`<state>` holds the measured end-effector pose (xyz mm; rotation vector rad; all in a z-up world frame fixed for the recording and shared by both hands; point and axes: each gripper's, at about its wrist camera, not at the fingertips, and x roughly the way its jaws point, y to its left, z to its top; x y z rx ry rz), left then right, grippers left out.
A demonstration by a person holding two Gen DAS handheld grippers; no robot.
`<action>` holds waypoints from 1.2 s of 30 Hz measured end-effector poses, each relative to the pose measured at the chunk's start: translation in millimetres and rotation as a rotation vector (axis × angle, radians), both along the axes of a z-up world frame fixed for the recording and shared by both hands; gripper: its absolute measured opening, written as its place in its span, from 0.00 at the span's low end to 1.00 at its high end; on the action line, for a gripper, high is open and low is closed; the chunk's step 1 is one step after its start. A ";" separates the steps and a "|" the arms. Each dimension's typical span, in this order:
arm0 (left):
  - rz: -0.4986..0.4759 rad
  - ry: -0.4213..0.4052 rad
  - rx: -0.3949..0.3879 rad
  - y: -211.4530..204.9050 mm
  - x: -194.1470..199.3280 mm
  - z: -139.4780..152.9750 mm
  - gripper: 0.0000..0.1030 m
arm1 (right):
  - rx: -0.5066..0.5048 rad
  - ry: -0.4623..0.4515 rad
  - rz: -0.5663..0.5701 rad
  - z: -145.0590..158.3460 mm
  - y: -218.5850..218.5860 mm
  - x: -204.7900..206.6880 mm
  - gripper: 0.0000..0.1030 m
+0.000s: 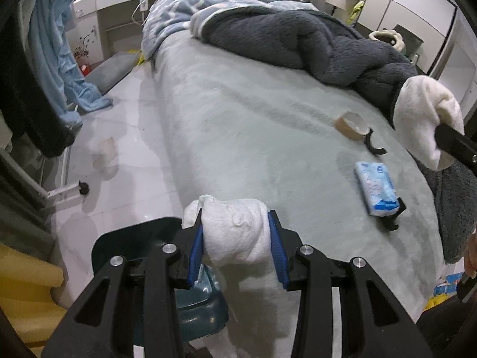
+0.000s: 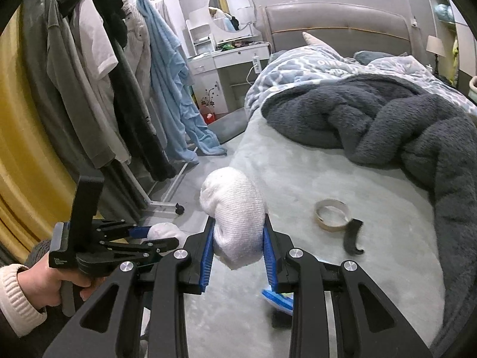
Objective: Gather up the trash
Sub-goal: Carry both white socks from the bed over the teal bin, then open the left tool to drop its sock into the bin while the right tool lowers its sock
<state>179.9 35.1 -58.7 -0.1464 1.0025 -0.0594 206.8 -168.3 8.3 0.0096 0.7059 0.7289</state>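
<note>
Two white socks are clamped, one in each tongs: the left tongs (image 1: 237, 249) squeeze a white sock (image 1: 235, 235) over a dark teal bin (image 1: 119, 244) beside the bed (image 1: 238, 125); the right tongs (image 2: 238, 250) grip another white sock (image 2: 235, 211). Nearby on the bed lie a tape roll (image 2: 331, 211) and a tissue pack (image 1: 376, 188).

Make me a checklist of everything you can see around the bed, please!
Surface: pale grey bed cover, mostly bare.
Job's things: white wad in left gripper; white wad in right gripper; teal bin below.
Clutter: tape roll, tissue pack, black hooks, dark blanket.
Grippers: both shut on wads.
Cables: white cord by desk.
Surroundings: clothes rack, mirror, headboard.
</note>
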 end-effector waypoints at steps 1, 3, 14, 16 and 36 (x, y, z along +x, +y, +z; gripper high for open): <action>0.004 0.008 0.002 4.2 -1.4 -2.1 0.41 | 0.001 0.000 0.004 1.7 4.2 -0.1 0.29; 0.013 0.021 0.006 9.8 -3.2 -5.4 0.41 | 0.006 0.002 0.015 2.9 11.4 -0.1 0.29; 0.077 0.124 -0.011 57.2 -11.1 -36.0 0.41 | -0.003 0.009 0.097 7.1 70.9 -2.4 0.29; 0.092 0.149 -0.017 67.7 -14.6 -43.3 0.41 | -0.010 0.011 0.113 5.4 82.3 -3.0 0.29; 0.156 0.342 -0.088 139.8 -41.0 -96.8 0.43 | -0.145 0.120 0.272 -46.7 197.0 -14.8 0.29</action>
